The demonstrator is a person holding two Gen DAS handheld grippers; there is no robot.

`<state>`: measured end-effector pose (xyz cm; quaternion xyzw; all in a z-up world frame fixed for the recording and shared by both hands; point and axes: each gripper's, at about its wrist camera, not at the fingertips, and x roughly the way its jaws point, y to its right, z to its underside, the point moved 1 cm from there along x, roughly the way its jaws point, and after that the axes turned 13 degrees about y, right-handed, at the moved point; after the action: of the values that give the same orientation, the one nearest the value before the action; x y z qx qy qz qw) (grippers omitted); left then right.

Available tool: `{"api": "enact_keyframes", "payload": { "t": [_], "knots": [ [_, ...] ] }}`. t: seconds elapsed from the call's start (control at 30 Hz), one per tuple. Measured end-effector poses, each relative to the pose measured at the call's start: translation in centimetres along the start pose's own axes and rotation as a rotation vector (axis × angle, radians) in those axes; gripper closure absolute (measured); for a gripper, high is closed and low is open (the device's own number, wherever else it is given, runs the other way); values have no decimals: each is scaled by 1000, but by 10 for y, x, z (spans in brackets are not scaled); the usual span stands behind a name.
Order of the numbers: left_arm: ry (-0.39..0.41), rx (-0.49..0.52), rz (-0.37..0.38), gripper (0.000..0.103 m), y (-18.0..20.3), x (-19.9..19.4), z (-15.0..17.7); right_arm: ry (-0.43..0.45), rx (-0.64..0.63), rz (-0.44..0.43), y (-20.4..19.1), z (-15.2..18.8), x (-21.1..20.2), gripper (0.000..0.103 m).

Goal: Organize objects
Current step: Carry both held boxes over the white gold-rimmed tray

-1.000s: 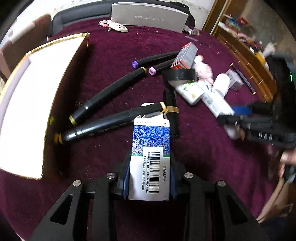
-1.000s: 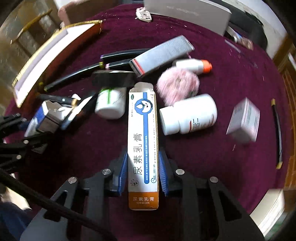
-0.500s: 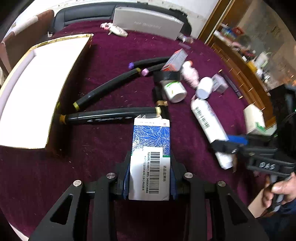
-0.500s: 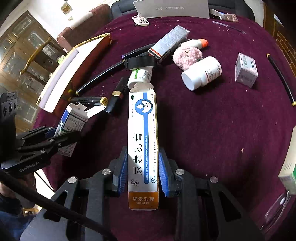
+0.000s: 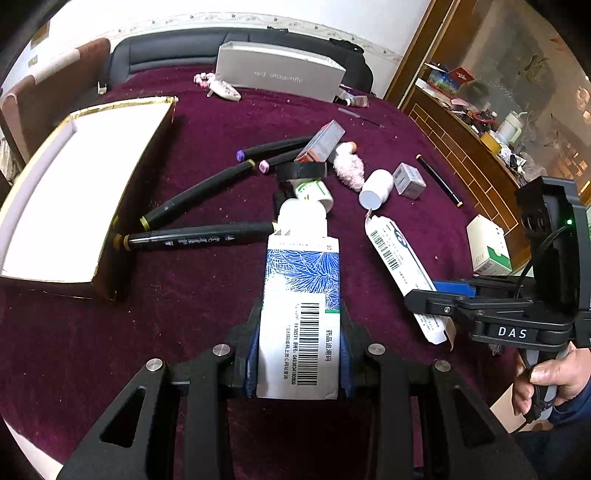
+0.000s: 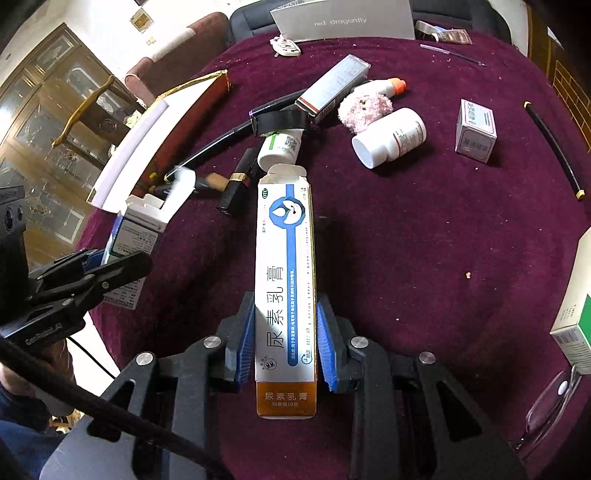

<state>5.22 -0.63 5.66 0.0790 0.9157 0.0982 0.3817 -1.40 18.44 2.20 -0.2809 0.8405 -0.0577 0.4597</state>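
**A:** ok so what's each hand got? From the left wrist cam the left tongs [image 5: 299,354] are clamped on a blue carton [image 5: 301,314], barcode side up, top flap open, sticking out ahead of the pads and up off the desk [image 5: 74,339].

**B:** yep, and the right tongs [image 6: 286,343] are clamped on a long carton [image 6: 284,280], white with a blue stripe and an orange end. Blue pads press both long sides. In the left cam you can see it held off to the right of the left tongs, with a hand [image 5: 550,380] on the grip.

**A:** what's past the tongs then?

**B:** ahead of the right tongs: a small bottle [image 6: 280,146] lying under a tape roll [image 6: 280,122], a lipstick [image 6: 238,182] just left of the carton tip, a bigger bottle [image 6: 391,138] up and to the right, a pink fluffy toy [image 6: 364,107] touching it, and a grey box [image 6: 475,129] further right.

**A:** left of my tongs there's the tray [image 5: 74,192], white inside with a gold rim. Two black markers [image 5: 199,236] lie with their ends right against its side.

**B:** cool. Far edge, well beyond everything, a grey box with lettering [image 6: 343,22].
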Motion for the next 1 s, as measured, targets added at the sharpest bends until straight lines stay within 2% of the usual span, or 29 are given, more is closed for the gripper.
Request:
{"api": "enact_keyframes", "payload": {
  "t": [0.23,0.37,0.5,0.63,0.87,1.0],
  "knots": [
    [2,-32,-35,73,-1,-18,6,14,-29,-30,-8,2,-7,75],
    [12,-50,-23,73,-20,-24,5,10,-32,-43,-22,2,1,75],
    [33,-11,8,73,-40,-25,-5,45,12,-30,-35,-7,7,75],
    [46,-10,16,73,-76,-35,-15,36,43,-33,-60,-21,25,75],
    [88,-31,-17,73,-155,-64,-39,27,31,-117,-138,-62,69,75],
    [104,-54,-33,73,-201,-74,-57,28,26,-139,-166,-81,88,75]
  ]
}}
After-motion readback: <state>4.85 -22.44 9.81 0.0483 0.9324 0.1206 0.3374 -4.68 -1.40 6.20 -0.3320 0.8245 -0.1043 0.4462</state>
